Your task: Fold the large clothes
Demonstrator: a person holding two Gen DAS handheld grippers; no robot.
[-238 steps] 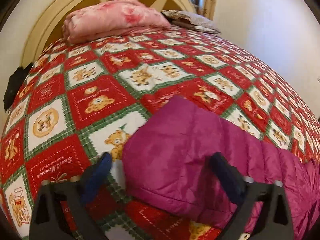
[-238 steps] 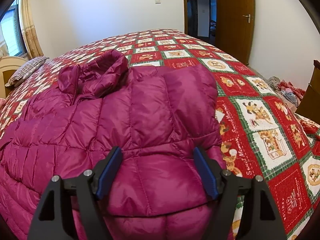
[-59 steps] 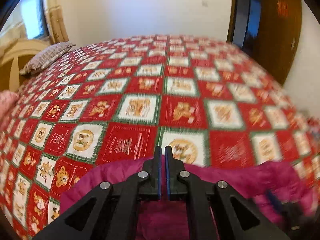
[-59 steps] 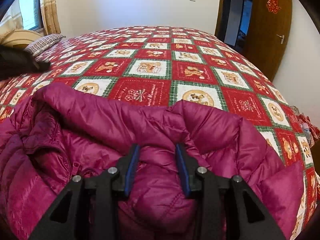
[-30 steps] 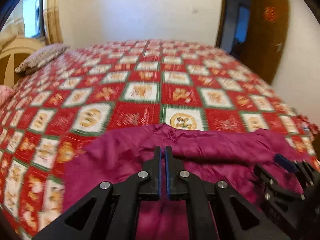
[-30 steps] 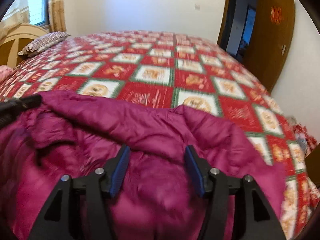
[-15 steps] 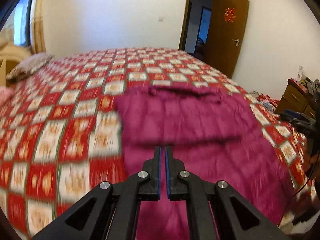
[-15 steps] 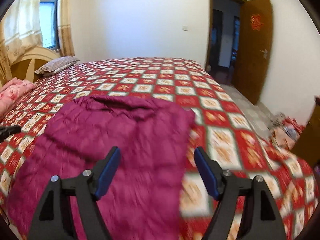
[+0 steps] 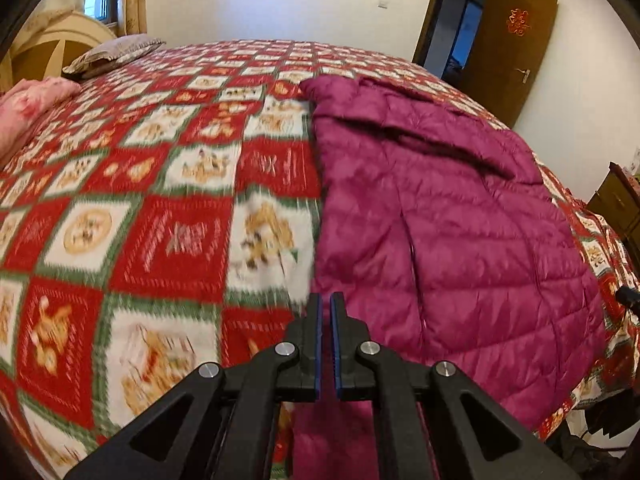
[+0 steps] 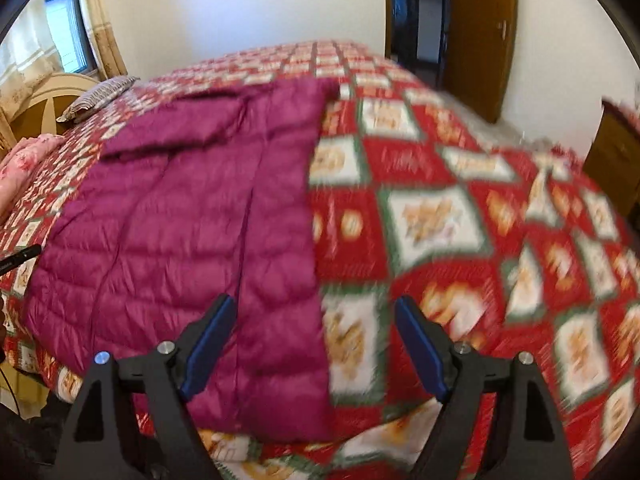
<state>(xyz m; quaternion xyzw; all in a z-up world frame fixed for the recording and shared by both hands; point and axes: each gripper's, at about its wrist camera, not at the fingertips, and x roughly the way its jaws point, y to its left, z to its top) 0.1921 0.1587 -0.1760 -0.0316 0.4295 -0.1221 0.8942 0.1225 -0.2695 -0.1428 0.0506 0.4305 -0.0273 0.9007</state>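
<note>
The magenta quilted down jacket (image 9: 452, 216) is lying spread flat on the red, white and green patchwork bedspread with bear pictures (image 9: 168, 216), with its hem close to the near edge of the bed and its hood end pointing toward the far side. In the left wrist view it is lying to the right of the left gripper (image 9: 325, 316), whose blue pads are standing almost together with nothing visible between them. In the right wrist view the right gripper (image 10: 316, 320) is opening its jaws wide, and the right edge of the jacket is lying below the gap, but the pads are not pressing on it.

The step in hand seems to be the choice of new grip points for the next fold. To do it well, the person is probably needing to open the left gripper first and to bring each gripper down on one long side of the jacket, at matching places, so that the fold is coming straight. Puffy filling is slipping easily, so a deep bite on the seam edge is better than a pinch on the smooth surface. Both views are blurred, so the exact edge under the left gripper cannot be told.
</note>
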